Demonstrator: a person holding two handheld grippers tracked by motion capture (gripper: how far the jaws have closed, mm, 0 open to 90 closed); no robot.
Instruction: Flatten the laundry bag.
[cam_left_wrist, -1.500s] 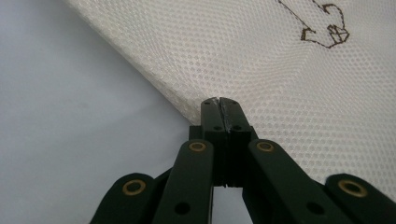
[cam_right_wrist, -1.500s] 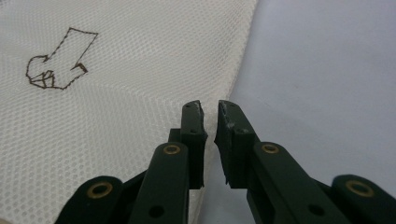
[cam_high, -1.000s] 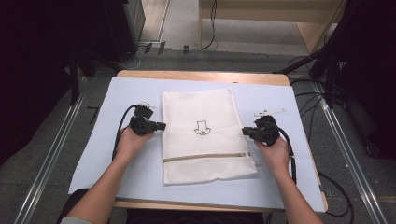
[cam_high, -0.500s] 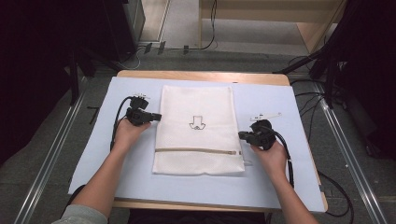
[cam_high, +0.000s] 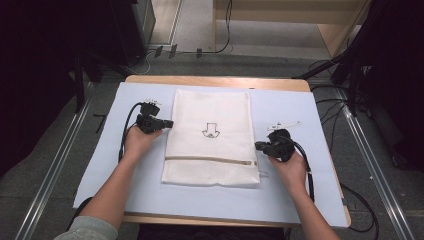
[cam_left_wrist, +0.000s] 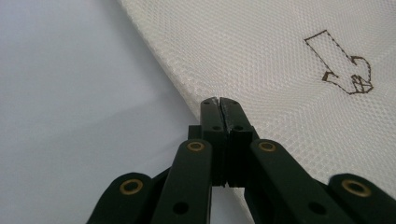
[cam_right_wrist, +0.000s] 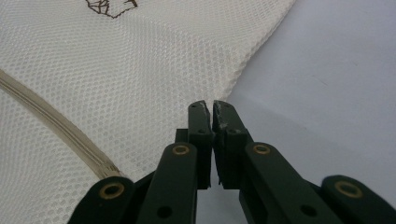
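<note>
A white mesh bag (cam_high: 215, 105) lies flat on the pale sheet (cam_high: 305, 165), with a small arrow print (cam_high: 210, 131) in its middle and a beige zip band (cam_high: 210, 160) near its front end. My left gripper (cam_high: 169, 123) is at the bag's left edge, shut on that edge. In the left gripper view the closed tips (cam_left_wrist: 219, 100) pinch the rim of the mesh (cam_left_wrist: 280, 56), which lifts slightly there. My right gripper (cam_high: 258, 146) holds the right edge near the zip band. In the right gripper view its tips (cam_right_wrist: 210, 105) are a hair apart on the mesh rim (cam_right_wrist: 116, 70).
The sheet covers a wooden table (cam_high: 215, 80) with open margins left and right of the bag. A small white tag (cam_high: 284, 125) lies behind the right hand. Cables trail from both grippers; metal rails (cam_high: 50, 170) and dark stands flank the table.
The bag, tilted a second ago, has slid left and now lies straight. My left hand moved away from me along the left edge; my right hand drew slightly nearer and left.
</note>
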